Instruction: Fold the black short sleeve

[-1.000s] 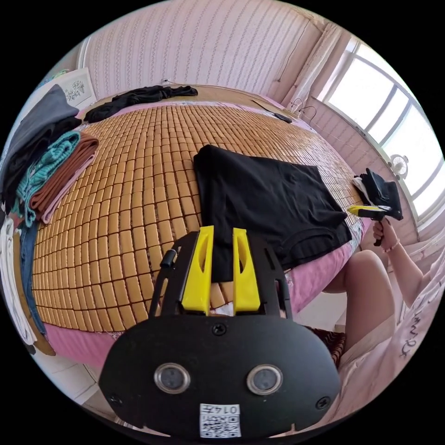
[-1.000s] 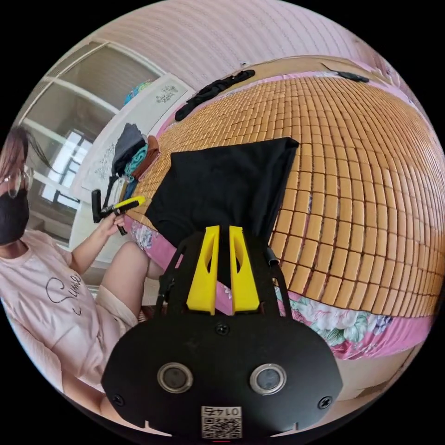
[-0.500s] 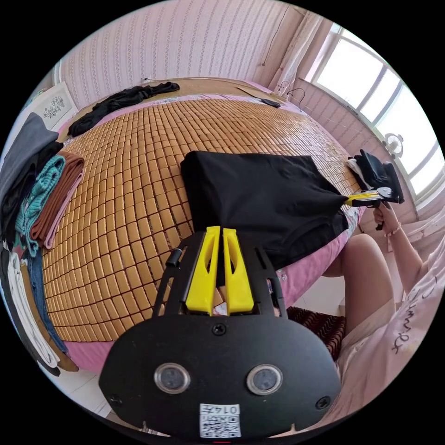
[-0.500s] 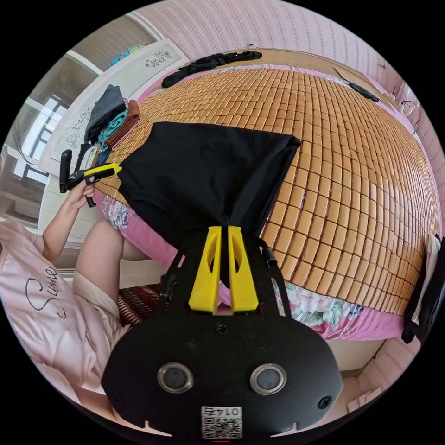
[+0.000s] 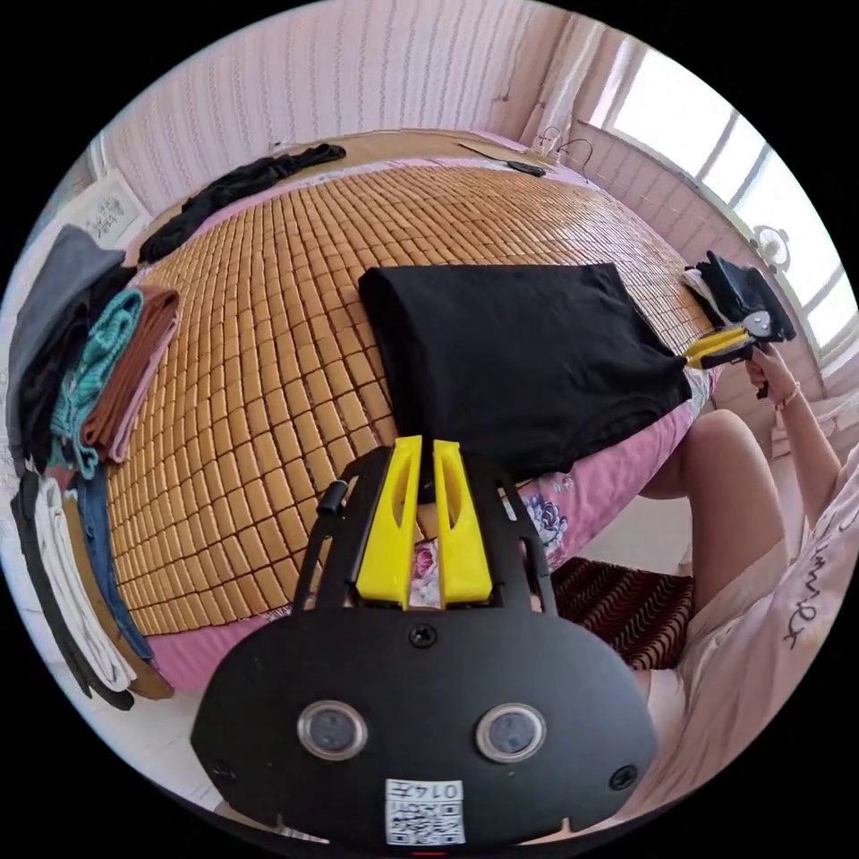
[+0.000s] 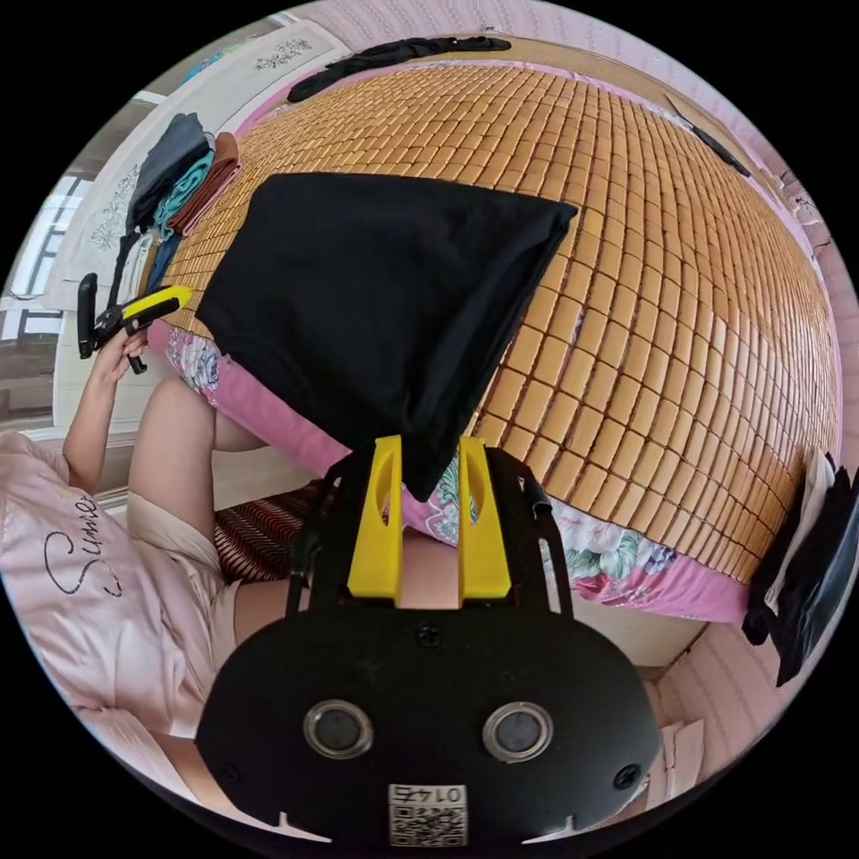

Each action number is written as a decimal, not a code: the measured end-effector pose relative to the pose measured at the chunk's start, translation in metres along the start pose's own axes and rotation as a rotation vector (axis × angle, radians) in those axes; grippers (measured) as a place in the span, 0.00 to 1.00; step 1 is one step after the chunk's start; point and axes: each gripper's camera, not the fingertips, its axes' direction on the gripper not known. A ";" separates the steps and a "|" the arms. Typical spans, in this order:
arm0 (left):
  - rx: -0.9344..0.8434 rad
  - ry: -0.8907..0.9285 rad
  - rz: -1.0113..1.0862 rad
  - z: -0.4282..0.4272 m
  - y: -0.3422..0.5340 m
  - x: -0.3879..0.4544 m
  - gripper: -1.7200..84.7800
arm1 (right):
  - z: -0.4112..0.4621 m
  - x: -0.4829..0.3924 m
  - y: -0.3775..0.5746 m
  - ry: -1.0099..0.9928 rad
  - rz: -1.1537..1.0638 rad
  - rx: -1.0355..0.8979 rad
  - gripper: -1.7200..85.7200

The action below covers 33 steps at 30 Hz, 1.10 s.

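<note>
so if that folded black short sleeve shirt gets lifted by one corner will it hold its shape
Probably not. The folded black short sleeve shirt already sags over the edge of the woven bamboo mat, so it looks limp. It seems thin and light, and lifted by one corner its layers would likely droop and unfold.

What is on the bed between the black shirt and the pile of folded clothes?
Nothing but bare bamboo mat. In the left gripper view, its tan tiles run from the black short sleeve shirt to the stack of folded clothes.
</note>
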 end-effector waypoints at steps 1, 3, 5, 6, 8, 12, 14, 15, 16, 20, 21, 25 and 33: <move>0.043 -0.043 0.062 -0.009 0.000 0.019 0.03 | -0.007 -0.006 -0.005 0.001 -0.006 0.050 0.11; 0.132 -0.024 0.146 -0.017 -0.002 0.054 0.02 | -0.014 -0.019 -0.020 -0.030 -0.043 0.138 0.05; 0.220 0.093 0.205 -0.005 -0.007 0.103 0.01 | -0.012 -0.048 -0.058 -0.003 -0.137 0.187 0.03; 0.219 0.125 0.203 0.001 -0.010 0.114 0.01 | -0.009 -0.057 -0.070 0.015 -0.170 0.170 0.03; 0.201 0.214 0.202 0.021 -0.016 0.155 0.01 | 0.000 -0.087 -0.115 0.103 -0.256 0.065 0.02; 0.140 0.177 0.258 0.046 -0.012 0.197 0.01 | -0.005 -0.107 -0.143 0.107 -0.305 0.101 0.02; 0.158 0.152 0.288 0.057 0.001 0.208 0.01 | 0.000 -0.115 -0.164 0.119 -0.332 0.094 0.01; 0.159 0.154 0.289 0.058 0.003 0.209 0.01 | 0.003 -0.117 -0.171 0.135 -0.335 0.095 0.01; 0.175 0.164 0.289 0.058 0.007 0.211 0.01 | 0.013 -0.120 -0.185 0.163 -0.332 0.083 0.01; 0.154 0.172 0.331 0.053 0.010 0.223 0.01 | 0.048 -0.116 -0.224 0.147 -0.378 -0.042 0.01; 0.153 0.170 0.338 0.053 0.011 0.225 0.01 | 0.047 -0.114 -0.230 0.122 -0.369 -0.073 0.01; 0.163 0.182 0.350 0.051 0.018 0.236 0.01 | 0.038 -0.118 -0.246 0.240 -0.362 -0.040 0.01; 0.279 0.142 0.409 0.018 0.043 0.267 0.04 | 0.023 -0.080 -0.191 0.097 -0.254 0.149 0.01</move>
